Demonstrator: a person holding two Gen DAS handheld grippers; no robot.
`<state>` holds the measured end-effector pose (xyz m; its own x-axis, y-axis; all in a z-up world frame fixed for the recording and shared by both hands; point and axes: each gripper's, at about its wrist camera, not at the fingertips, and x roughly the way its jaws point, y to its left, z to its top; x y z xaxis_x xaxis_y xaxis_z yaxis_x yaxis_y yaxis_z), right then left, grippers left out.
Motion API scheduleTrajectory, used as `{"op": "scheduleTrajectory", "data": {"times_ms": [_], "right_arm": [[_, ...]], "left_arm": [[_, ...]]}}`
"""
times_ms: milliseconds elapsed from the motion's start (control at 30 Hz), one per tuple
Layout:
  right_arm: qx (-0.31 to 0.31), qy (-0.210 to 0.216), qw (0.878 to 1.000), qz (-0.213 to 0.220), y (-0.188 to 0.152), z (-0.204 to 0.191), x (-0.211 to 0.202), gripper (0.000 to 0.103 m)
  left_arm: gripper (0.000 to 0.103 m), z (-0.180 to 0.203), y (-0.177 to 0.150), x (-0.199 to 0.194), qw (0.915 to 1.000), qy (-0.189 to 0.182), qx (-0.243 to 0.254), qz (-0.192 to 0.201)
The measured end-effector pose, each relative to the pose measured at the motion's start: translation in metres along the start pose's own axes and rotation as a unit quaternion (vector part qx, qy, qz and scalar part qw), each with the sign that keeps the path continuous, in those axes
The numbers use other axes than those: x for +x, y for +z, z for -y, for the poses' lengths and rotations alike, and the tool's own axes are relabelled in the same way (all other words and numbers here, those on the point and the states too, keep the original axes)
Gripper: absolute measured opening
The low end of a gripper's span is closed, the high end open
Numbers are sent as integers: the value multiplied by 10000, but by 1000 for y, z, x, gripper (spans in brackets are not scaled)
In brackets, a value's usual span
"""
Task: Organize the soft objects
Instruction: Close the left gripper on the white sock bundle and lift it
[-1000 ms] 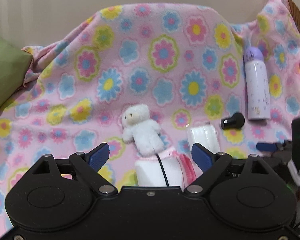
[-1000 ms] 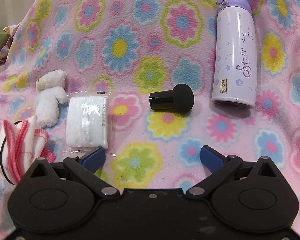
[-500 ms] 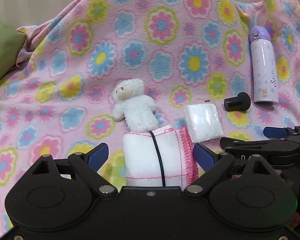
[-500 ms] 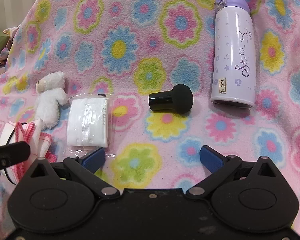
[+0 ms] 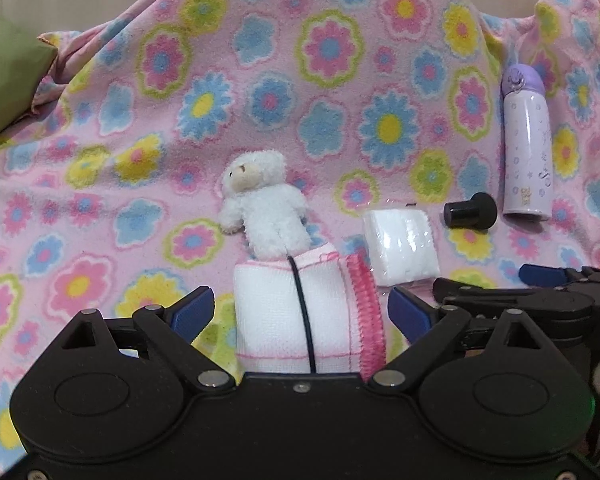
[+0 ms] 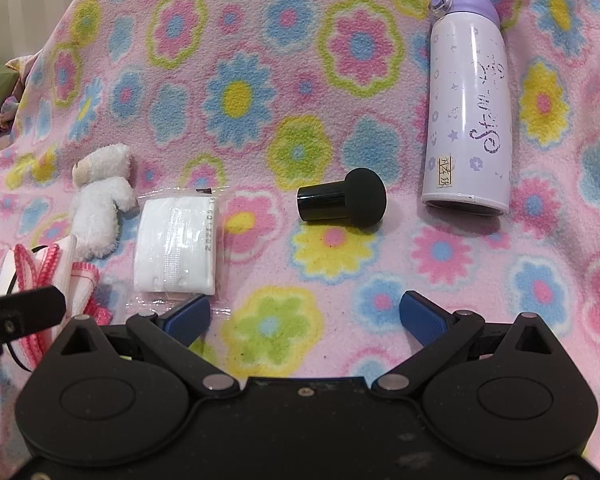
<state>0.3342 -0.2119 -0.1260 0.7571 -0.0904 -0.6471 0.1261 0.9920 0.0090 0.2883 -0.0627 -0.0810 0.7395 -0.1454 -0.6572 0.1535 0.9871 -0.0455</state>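
Now the left hand-held gripper (image 5: 298, 312), jaws just widened and apart, straddles the folded white cloth (image 5: 300, 312) below the plush lamb (image 5: 264, 208), apparently released; the right hand-held gripper (image 6: 304, 316) hangs open.

Both wrist cameras look steeply down, close over the blanket (image 5: 260, 80) (sharing the plush toy (image 5: 264, 208)).

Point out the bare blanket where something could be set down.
Free: the wide stretch left of the plush lamb toward the green cushion, and all the blanket behind the row. Crowded: the row itself, from rolled towel and wrapped white pack to black knob and bottle.
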Motion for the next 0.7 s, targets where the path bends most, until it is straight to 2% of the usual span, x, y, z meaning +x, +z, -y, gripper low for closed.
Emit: {"op": "scheduleTrajectory", "data": {"times_ms": [133,167,233,467,700], "right_arm": [[7,5,10000,5,0,0,0,102],[10,6,10000,6,0,0,0,102],[21,8,10000,11,0,0,-1,102],[30,13,10000,20,0,-1,-1,102],[23,28,10000,23,0,0,-1,102]], "left_arm": [[90,-6,-3,10,9998,-12,-136,-174],[81,-8,-3,11,9997,-105,-158,-184],[73,-9,-3,11,9993,-307,-126,-189],[72,-10,-2,8,9995,-203,231,-66],[72,-30,7,2,9988,175,463,31]]}}
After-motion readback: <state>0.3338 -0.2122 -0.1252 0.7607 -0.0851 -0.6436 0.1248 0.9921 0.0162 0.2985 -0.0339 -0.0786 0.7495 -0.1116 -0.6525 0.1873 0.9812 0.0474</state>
